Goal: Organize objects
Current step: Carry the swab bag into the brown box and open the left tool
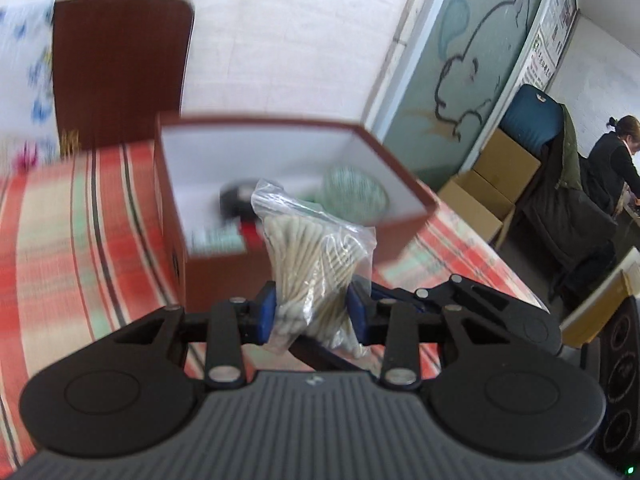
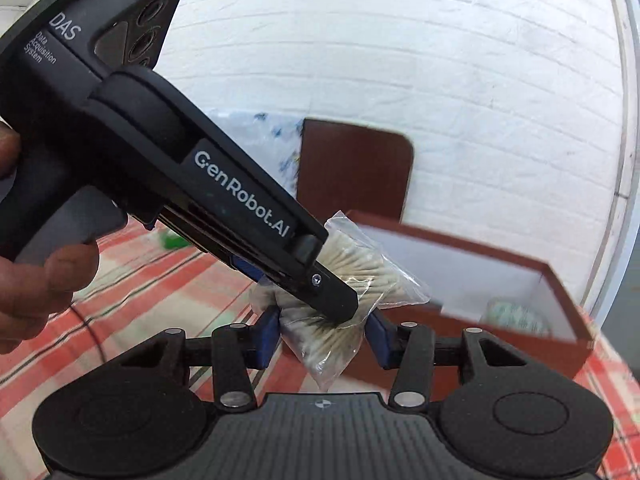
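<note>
A clear bag of cotton swabs [image 1: 316, 276] is clamped between the blue pads of the left tongs [image 1: 311, 312], in front of the open brown box [image 1: 280, 124] and above the striped worktop [image 1: 80, 220]. The same bag [image 2: 320, 344] is also pinched lower down by the right tongs [image 2: 323, 338], whose pads press on the plastic. Inside the box, a green patterned round item [image 1: 356, 192] and a dark item [image 1: 236, 200] are seen, blurred. The box lid [image 1: 120, 72] stands upright behind the box.

A clear, crinkled glossy plastic bag [image 1: 316, 240] holds cotton swabs; the box [image 1: 208, 276] looks matt card, the tabletop [image 1: 80, 220] woven cloth.
</note>
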Available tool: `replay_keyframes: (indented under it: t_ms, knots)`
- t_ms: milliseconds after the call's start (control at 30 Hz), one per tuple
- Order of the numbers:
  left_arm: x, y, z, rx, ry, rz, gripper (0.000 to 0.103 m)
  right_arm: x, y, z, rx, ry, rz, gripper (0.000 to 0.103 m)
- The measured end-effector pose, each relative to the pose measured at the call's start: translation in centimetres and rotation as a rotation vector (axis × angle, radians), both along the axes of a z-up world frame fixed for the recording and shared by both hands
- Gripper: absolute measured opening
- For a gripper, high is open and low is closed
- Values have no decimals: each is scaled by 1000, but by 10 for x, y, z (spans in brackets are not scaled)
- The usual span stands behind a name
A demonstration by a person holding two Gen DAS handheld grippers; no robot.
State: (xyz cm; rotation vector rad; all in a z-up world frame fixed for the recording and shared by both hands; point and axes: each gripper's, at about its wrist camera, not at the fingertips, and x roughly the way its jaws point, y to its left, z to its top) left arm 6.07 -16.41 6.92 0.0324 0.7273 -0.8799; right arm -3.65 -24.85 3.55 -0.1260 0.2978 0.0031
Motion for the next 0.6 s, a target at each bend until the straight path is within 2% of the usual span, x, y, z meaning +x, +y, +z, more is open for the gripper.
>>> replay_keyframes:
  t_ms: [133,167,200,267,333,400,467,567,600]
  knots:
    - [30,-20,13,18,-43,21,41,32,-18,8,18,-30,-24,46]
    - [38,-26,14,31,-60,34,45,42,-22,8,23,-33,-30,47]
    - [46,-32,13,50,-79,57,55,53,-25,7,21,-34,-42,47]
    - [62,-43,5,108,-107,141,62,79,-29,-2,-9,-24,-80,65]
    - [72,-49,-4,173,-108,209,58,96,-31,-12,-30,-3,-120,63]
    - [68,-46,-8,156,-108,206,56,90,-35,-12,20,-16,-112,64]
    - [55,-43,-10,165,-147,203,56,74,-34,-14,21,-51,-116,65]
    - [38,-38,-11,145,-162,196,63,45,-35,-17,45,-97,-138,68]
    - [32,-34,-13,133,-154,192,62,35,-35,-17,65,-103,-147,68]
